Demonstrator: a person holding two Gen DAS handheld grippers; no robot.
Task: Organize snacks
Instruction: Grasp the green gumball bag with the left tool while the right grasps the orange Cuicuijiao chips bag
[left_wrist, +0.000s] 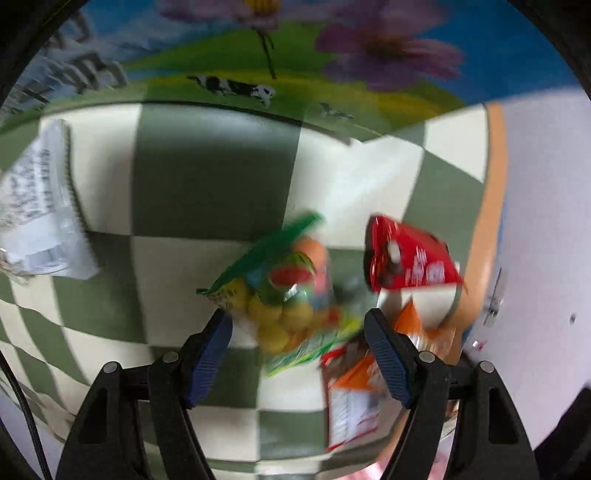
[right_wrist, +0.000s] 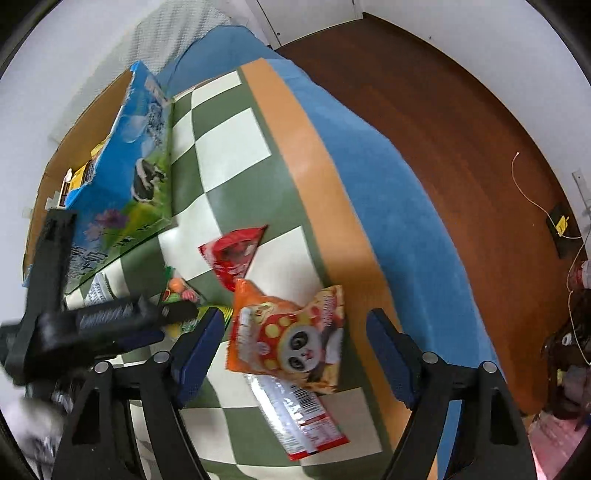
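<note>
Motion blur smeared most of the left wrist view, so the print on the fruit-candy bag (left_wrist: 284, 295) could not be read, and the white printed packet (left_wrist: 40, 206) at the left was cut by the lens rim. The left hand-held gripper (left_wrist: 297, 332) hung spread over that candy bag, its pads clear of it; in the right wrist view it hid the bag's lower part. The right hand-held gripper (right_wrist: 295, 332) stood spread above the orange panda snack bag (right_wrist: 291, 339), not touching it. A red-and-white wrapper (right_wrist: 299, 421) lay partly tucked under the panda bag. The red snack packet (right_wrist: 234, 254) lay just beyond, apart from both. All rested on the green-and-white checked surface (right_wrist: 229, 155), near its orange edge band (right_wrist: 317, 177), past which a blue cover dropped toward the brown floor. The printed cardboard box (right_wrist: 140, 158) stood at the far left, its contents mostly hidden; open checks lay between it and the snacks.
</note>
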